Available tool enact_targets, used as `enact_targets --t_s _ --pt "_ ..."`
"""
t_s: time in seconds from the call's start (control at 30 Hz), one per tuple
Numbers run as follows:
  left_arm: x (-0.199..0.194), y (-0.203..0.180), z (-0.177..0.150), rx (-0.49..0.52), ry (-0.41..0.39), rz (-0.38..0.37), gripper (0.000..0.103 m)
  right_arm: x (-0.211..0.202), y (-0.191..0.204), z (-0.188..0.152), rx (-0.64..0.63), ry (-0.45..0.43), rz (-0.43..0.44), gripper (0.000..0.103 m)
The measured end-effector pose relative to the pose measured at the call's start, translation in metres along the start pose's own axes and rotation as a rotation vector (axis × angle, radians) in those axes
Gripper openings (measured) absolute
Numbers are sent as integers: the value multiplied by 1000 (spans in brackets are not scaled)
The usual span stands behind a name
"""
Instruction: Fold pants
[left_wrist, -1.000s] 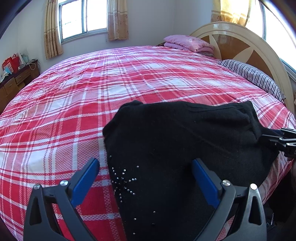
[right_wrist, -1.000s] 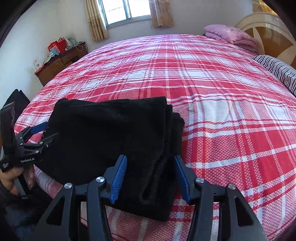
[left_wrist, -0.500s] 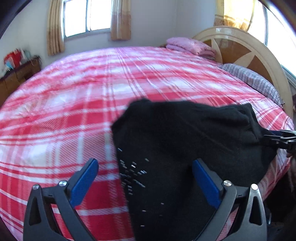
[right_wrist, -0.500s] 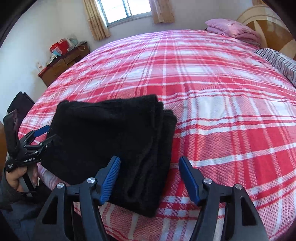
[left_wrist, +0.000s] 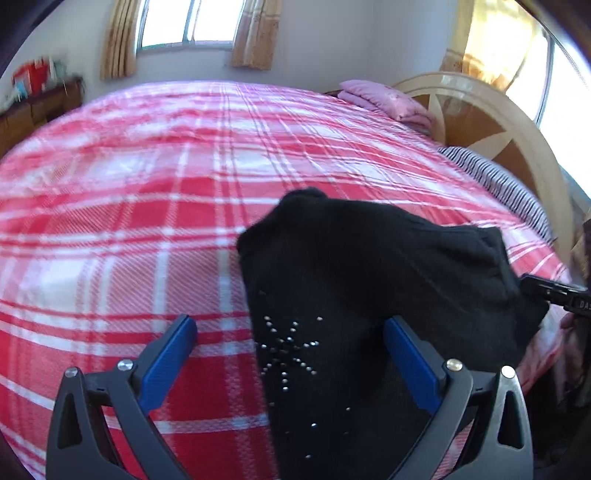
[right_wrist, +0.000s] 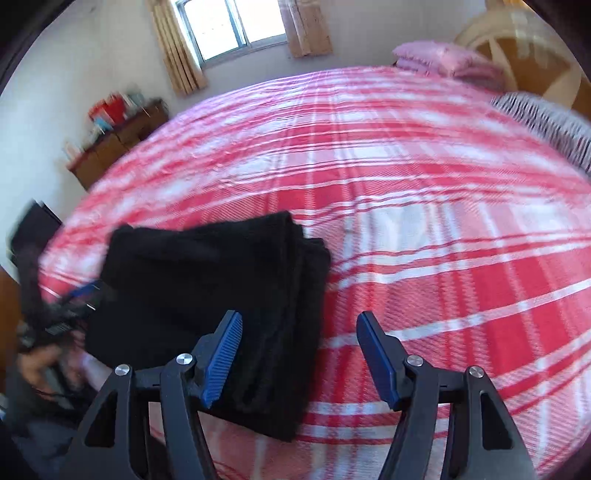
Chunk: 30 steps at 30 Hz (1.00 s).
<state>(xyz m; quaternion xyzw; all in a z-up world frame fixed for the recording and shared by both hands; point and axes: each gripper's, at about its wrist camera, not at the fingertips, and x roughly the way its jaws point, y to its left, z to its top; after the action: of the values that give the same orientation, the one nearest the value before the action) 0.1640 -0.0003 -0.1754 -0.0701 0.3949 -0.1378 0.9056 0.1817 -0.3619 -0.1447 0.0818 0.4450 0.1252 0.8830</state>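
Left wrist view shows the black pants (left_wrist: 369, 295) lying in a folded stack at the near edge of the bed (left_wrist: 147, 206), toward the headboard end, with a studded star pattern facing up. The left claw (left_wrist: 291, 354) is spread wide over the stack's left edge and grips nothing. Right wrist view shows the right claw (right_wrist: 299, 354) equally wide, empty, hovering above the stack's layered right edge. The fold looks essentially finished, judging by the stacked layers. To end well, lift both claws straight up and clear so no finger snags the soft knit, then press or nudge any layer that pokes out at the near corner.
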Motion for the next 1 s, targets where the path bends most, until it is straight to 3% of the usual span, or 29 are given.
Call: enact_targets --t_s 0.07,0.23,0.4,0.43,0.47,0.57,0.7,0.8,1.0 --pt "1 -2 3 10 -4 -15 103 9 -8 3 50 17 17 60" --pt "8 -1 7 -3 4 -74 103 17 -23 7 133 25 70 56" --pt "12 -12 6 49 14 -35 103 18 -18 2 109 11 83 50" --pt "12 -12 6 49 13 -34 103 18 -15 1 97 9 113 39" --pt "12 -12 6 50 13 -35 103 19 -13 0 94 20 142 38" --pt "11 -11 5 59 11 -39 102 22 -8 -1 63 25 103 38" --pt "7 -8 2 68 5 -53 95 24 -25 0 147 45 175 38" --pt "7 -7 2 70 6 -58 92 24 -23 -1 127 43 165 38" --pt "6 -11 2 62 0 -93 68 21 -17 -5 100 -3 179 34"
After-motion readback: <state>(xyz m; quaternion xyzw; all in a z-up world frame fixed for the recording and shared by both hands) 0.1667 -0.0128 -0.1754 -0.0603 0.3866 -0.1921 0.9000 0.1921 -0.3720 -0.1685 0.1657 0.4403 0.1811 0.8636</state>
